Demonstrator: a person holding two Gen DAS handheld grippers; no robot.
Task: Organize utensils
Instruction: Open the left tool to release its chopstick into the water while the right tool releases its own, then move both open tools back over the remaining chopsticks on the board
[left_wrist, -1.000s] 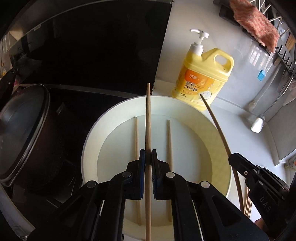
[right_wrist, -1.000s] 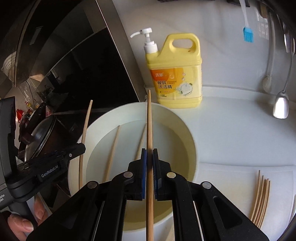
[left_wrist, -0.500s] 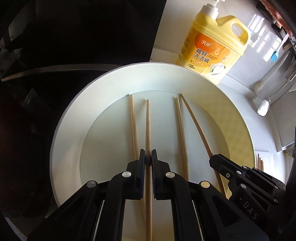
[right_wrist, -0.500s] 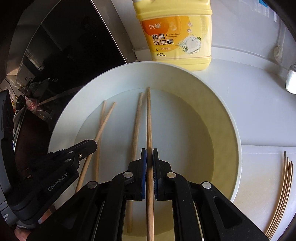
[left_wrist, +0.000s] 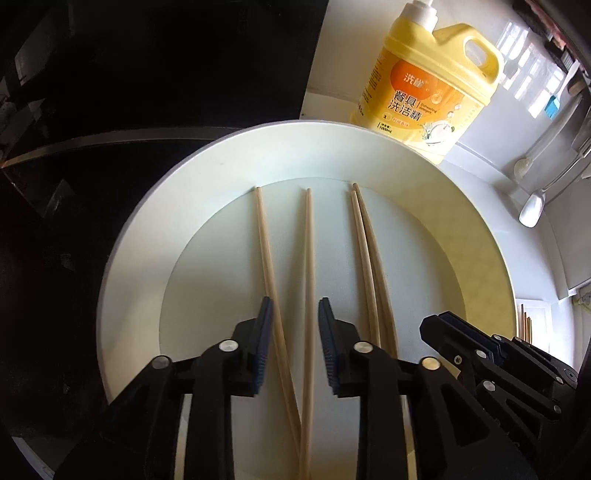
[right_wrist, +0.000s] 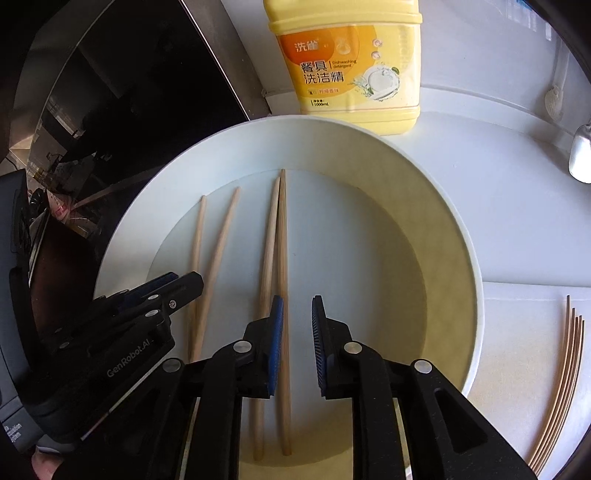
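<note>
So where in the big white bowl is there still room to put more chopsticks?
The bare patch is the bowl's floor between the rightmost chopstick and its yellowish right wall. The left half is crowded: four chopsticks lie there, with the left gripper over them. More room lies on the white counter before the loose chopstick bundle.

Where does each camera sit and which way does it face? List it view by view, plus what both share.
Left wrist: on the left gripper, looking steeply down into the white plate; its fingers, just opening, straddle a chopstick; the right gripper shows at right.
Right wrist: on the right gripper, same downward look; fingers just opening around another chopstick; left gripper at left.
Shared: plate, four chopsticks, yellow detergent bottle.
</note>
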